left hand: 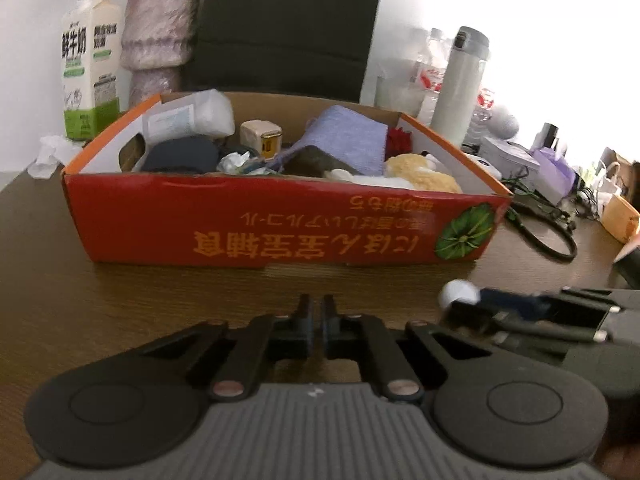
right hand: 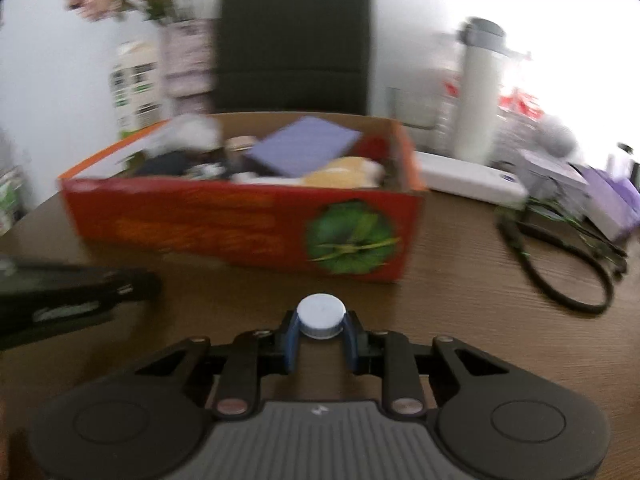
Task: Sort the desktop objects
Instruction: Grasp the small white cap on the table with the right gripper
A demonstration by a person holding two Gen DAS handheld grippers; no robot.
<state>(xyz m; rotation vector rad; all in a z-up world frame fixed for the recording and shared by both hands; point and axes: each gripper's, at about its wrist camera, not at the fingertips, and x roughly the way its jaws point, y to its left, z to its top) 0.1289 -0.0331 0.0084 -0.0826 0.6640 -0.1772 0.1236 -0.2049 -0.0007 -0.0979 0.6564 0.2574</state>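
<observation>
- Red cardboard box [left hand: 280,216] with yellow print stands open on the brown wooden surface [left hand: 120,300], heaped with things: a lilac cloth [left hand: 348,140], a yellow plush toy [left hand: 424,172], a white packet [left hand: 188,118], a small cream cube [left hand: 260,136].
- Only the right wrist view shows plainly what the right claw [right hand: 321,334] carries: a white round cap [right hand: 321,314], clamped between the blue fingertips [right hand: 291,340], in front of the box and apart from it.
- In the left wrist view the same cap [left hand: 456,294] is a blurred white blob at the tip of the right claw [left hand: 472,300], seen from the side.
- The left claw [left hand: 316,316] has its jaws together with nothing between them, pointing at the box's front wall.
- The left view is sharper behind the box: a milk carton [left hand: 90,64], a pale vase [left hand: 158,36], a dark chair back [left hand: 288,24], a white flask [left hand: 464,84].
- A black looped cable [right hand: 560,256] lies right of the box; the right view shows it whole.
</observation>
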